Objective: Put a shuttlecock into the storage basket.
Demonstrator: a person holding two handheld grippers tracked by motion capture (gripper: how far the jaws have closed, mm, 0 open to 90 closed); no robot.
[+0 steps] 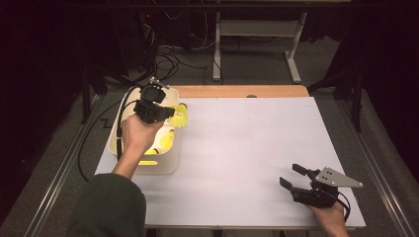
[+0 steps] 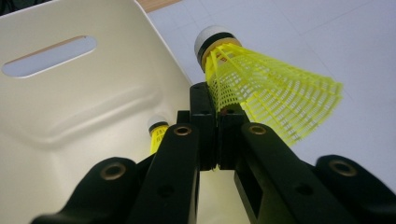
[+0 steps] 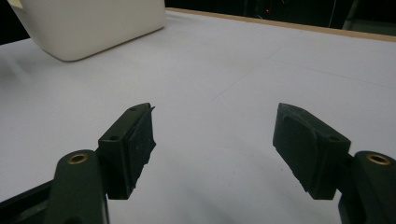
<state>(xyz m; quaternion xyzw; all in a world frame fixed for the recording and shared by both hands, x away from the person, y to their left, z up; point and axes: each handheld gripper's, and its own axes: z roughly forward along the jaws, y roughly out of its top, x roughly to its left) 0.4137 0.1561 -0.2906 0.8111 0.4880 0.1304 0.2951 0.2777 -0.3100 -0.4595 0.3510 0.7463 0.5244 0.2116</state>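
My left gripper (image 1: pixel 170 112) is shut on a yellow shuttlecock (image 1: pixel 180 115), holding it above the right rim of the white bin (image 1: pixel 170 160). In the left gripper view the jaws pinch the edge of the shuttlecock's (image 2: pixel 266 88) mesh skirt, with its white cork tip pointing up and away. Another yellow shuttlecock (image 2: pixel 158 132) lies inside the bin (image 2: pixel 93 93) below, and several yellow ones (image 1: pixel 165 140) show in the bin from above. My right gripper (image 1: pixel 293 177) rests open near the table's front right, with nothing between its fingers (image 3: pixel 135 144).
The white table sheet (image 1: pixel 247 148) stretches between the bin and the right gripper. A wooden table edge (image 1: pixel 237 91) runs along the back. Beyond it stand a desk frame (image 1: pixel 257 44) and cables on the floor.
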